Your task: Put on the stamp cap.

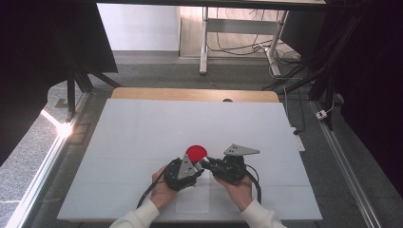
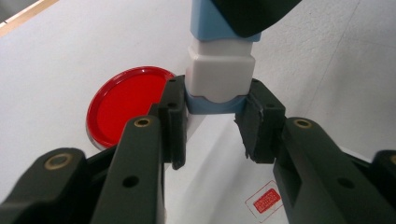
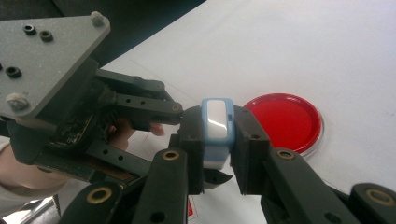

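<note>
A small blue and white block (image 2: 220,74) hangs just above the white mat, held from both ends. My left gripper (image 2: 215,123) is shut on the block's blue lower end. My right gripper (image 3: 217,140) is shut on its other blue end (image 3: 216,119). In the high view the two grippers meet tip to tip near the front of the table, left gripper (image 1: 198,166) and right gripper (image 1: 209,165). A round red dish (image 1: 196,152) lies flat on the mat just beyond them, left of the block in the left gripper view (image 2: 123,105).
A white mat (image 1: 142,133) covers the wooden table (image 1: 195,93). A small sticker with red print (image 2: 265,199) lies on the mat under the grippers. Both hands rest near the front edge. Dark frames and cables stand past the table's sides.
</note>
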Tool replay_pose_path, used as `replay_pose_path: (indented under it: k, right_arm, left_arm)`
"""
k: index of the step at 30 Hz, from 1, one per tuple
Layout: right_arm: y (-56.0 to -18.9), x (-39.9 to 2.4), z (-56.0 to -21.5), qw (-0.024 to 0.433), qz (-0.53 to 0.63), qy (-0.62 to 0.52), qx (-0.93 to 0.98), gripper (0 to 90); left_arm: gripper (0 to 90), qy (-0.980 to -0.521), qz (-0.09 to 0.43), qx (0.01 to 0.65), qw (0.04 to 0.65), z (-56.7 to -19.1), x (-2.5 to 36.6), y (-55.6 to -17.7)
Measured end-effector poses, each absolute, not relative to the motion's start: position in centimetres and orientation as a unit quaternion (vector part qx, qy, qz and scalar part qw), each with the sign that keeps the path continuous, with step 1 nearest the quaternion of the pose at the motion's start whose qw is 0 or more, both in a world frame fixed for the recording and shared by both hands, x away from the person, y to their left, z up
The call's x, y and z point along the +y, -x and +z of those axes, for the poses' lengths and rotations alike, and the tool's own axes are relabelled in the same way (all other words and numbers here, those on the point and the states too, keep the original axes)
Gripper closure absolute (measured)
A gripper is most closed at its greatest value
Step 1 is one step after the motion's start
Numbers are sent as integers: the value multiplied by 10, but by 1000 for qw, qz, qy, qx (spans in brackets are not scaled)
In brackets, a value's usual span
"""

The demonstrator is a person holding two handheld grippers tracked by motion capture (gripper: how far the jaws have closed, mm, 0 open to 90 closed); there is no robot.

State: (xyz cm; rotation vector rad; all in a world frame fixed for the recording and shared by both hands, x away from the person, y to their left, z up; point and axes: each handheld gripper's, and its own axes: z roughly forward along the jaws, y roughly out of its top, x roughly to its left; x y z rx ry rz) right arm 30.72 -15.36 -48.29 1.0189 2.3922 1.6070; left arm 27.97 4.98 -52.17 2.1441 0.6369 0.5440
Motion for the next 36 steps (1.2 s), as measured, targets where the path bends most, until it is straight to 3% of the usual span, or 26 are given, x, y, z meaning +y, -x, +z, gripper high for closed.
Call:
replay_pose_path:
  k: [18, 28, 36]
  right_arm:
    - [-306, -152, -483, 48, 523, -327, 786, 752]
    - [-308, -156, -481, 54, 529, -325, 782, 751]
    - [-308, -158, -478, 64, 531, -313, 785, 751]
  left_arm:
    - [592, -849, 200, 261, 414, -524, 52, -282]
    - [423, -848, 180, 279, 414, -522, 58, -284]
    - [356, -850, 158, 285, 413, -515, 70, -278]
